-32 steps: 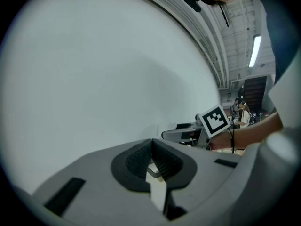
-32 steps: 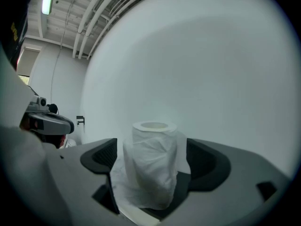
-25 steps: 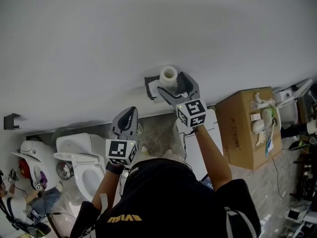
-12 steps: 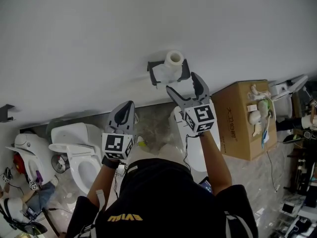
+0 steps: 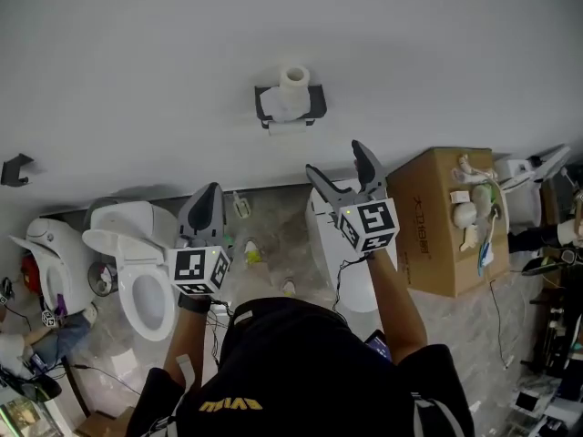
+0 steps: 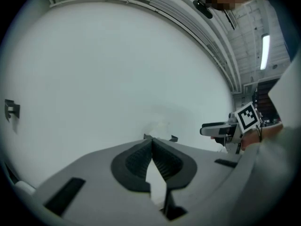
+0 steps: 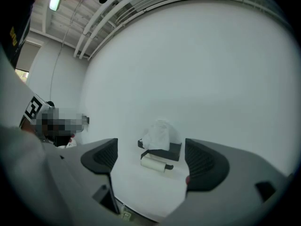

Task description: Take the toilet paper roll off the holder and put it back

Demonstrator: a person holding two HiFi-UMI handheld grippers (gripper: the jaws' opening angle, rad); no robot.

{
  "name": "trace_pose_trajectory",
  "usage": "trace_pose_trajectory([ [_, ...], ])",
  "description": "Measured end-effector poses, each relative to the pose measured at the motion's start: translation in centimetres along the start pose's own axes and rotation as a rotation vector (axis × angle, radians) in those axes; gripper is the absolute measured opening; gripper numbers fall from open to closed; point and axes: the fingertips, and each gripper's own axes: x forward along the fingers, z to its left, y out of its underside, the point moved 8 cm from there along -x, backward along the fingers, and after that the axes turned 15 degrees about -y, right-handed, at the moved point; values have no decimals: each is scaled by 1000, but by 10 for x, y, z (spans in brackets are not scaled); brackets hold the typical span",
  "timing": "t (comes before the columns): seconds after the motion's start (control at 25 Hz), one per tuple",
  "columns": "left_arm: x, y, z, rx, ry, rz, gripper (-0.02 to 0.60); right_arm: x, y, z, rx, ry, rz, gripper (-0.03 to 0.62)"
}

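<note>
The left gripper (image 6: 151, 142) has its jaws pressed together with nothing between them. It points up at a plain white wall (image 5: 273, 25), low and to the left of the holder. Below it on the floor stands a white toilet (image 5: 137, 253) with its seat down. Towards the middle, a black holder (image 5: 290, 107) is fixed to the wall. The toilet paper roll (image 5: 293, 78) stands upright on the holder's top, its hollow core facing up. In the right gripper view a white cylinder (image 7: 153, 164) lies across beneath the holder. The right gripper (image 5: 337, 160) has its jaws spread wide and empty. It points at the holder but is well apart from it. Further right, an open cardboard box (image 5: 446, 221) sits on the floor against the wall.
</note>
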Motion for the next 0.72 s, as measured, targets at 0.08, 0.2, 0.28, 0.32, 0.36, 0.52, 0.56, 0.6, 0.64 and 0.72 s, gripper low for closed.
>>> trace_pose_trajectory([
  [0.08, -22, 6, -16, 9, -3, 0, 11, -21, 3, 6, -12, -18, 1, 446],
  [0.2, -51, 16, -38, 17, 7, 5, 11, -47, 10, 20, -23, -30, -2, 446],
  [0.28, -69, 21, -53, 17, 13, 11, 11, -64, 14, 30, -16, -39, -7, 446],
  [0.32, -76, 22, -59, 17, 15, 10, 11, -71, 15, 33, -14, -45, -11, 446],
  [0.36, -82, 22, -65, 19, 16, 6, 11, -78, 15, 36, -12, -49, -15, 446],
  [0.52, -97, 19, -80, 47, 29, -13, 11, -101, 14, 42, -10, -41, -45, 446],
  [0.56, -100, 19, -81, 58, 31, -13, 11, -104, 15, 44, -6, -39, -52, 446],
  [0.6, -102, 19, -83, 66, 34, -11, 11, -107, 15, 45, -1, -38, -58, 446],
  [0.64, -104, 18, -85, 72, 38, -10, 11, -109, 14, 47, 3, -39, -64, 446],
  [0.72, -106, 17, -94, 79, 57, -15, 11, -111, 13, 47, 4, -41, -75, 442],
])
